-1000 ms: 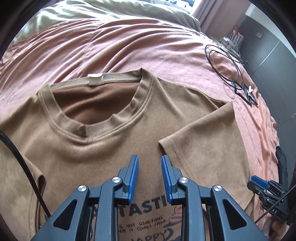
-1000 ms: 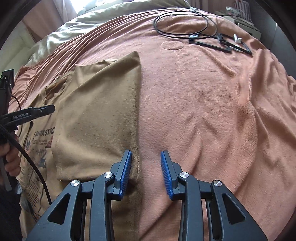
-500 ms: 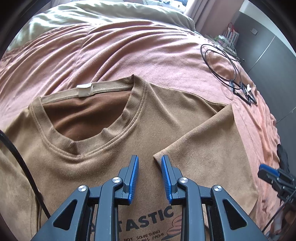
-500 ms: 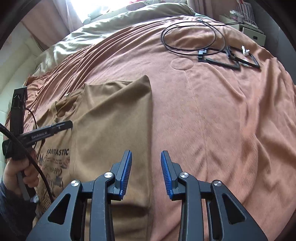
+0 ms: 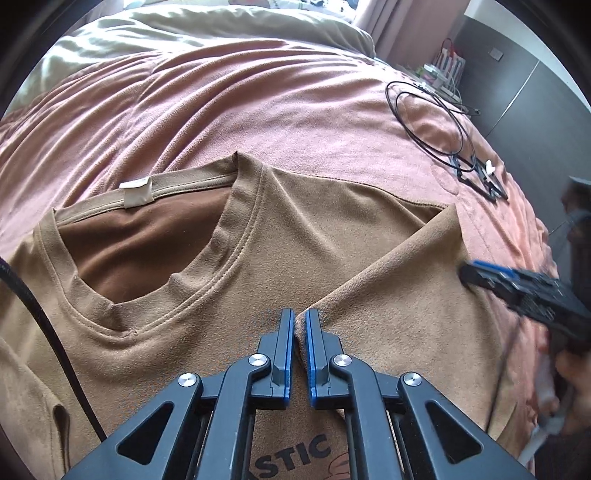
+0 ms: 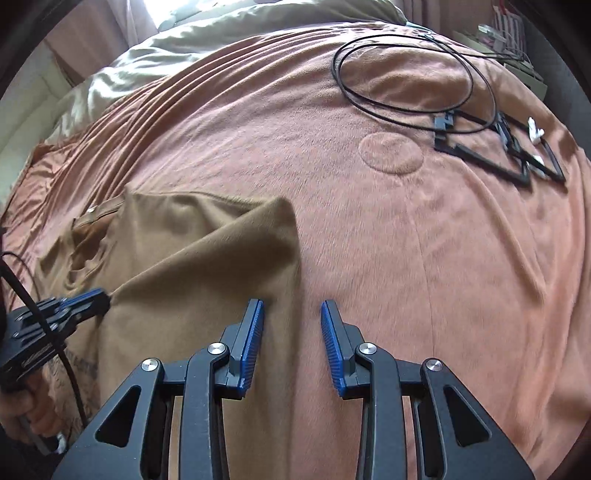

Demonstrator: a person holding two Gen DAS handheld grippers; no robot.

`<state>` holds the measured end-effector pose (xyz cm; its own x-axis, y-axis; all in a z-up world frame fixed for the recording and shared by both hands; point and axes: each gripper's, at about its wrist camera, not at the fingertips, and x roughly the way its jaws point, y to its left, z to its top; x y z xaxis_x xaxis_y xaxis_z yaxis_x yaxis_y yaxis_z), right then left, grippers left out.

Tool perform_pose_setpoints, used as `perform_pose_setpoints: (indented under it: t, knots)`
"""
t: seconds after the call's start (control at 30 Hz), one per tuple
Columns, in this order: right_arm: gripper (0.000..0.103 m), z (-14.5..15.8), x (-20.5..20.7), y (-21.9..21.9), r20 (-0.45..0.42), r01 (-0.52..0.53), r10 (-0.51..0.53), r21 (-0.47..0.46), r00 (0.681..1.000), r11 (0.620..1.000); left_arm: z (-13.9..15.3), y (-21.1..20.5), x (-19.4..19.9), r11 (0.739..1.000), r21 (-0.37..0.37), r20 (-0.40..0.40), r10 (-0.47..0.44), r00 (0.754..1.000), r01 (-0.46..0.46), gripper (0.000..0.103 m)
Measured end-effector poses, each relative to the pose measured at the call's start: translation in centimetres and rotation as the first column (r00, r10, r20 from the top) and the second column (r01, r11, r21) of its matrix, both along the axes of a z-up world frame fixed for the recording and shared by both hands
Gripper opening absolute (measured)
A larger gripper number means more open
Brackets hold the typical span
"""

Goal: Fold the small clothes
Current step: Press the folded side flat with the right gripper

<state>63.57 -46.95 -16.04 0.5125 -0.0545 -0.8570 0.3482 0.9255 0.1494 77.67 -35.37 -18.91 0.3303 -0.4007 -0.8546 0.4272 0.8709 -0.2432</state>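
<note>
A brown T-shirt (image 5: pixel 258 266) with a printed front lies face up on the pink blanket, its right sleeve (image 5: pixel 406 302) folded inward over the chest. My left gripper (image 5: pixel 301 325) is shut on the sleeve's corner, with the cloth pinched between the blue pads. From the right wrist view, that left gripper (image 6: pixel 99 299) tugs the sleeve (image 6: pixel 207 258) into a taut ridge. My right gripper (image 6: pixel 291 314) is open over the shirt's folded side edge, one finger above the cloth and the other above the blanket. It holds nothing, and its blurred tip (image 5: pixel 469 273) shows beside the sleeve.
The pink blanket (image 6: pixel 406 240) covers the bed. A looped black cable (image 6: pixel 406 74) and black frames (image 6: pixel 498 147) lie at the far right. A beige duvet (image 5: pixel 184 33) is bunched at the head end. Dark cabinets (image 5: pixel 517 74) stand beyond the bed. A hand (image 6: pixel 22 413) holds the left tool.
My left jaws have closed on the sleeve corner, which now rises in a ridge. My right gripper has slid up along the shirt's side edge toward the shoulder.
</note>
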Motion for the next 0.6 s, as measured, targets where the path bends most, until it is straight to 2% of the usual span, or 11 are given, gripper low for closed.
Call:
perform_pose_setpoints:
  t: [0.13, 0.6]
  knots:
    - [0.029, -0.1, 2.2, -0.5, -0.003, -0.005, 0.004, -0.032, 1.0, 0.999, 0.0, 0.2, -0.1, 1.0, -0.004, -0.006, 0.006, 1.0, -0.006, 0.006]
    - [0.029, -1.2, 5.2, -1.6, -0.027, 0.036, -0.037, -0.066, 0.999, 0.997, -0.9, 0.7, 0.5, 0.999, -0.015, -0.05, 0.032, 0.998, -0.033, 0.006]
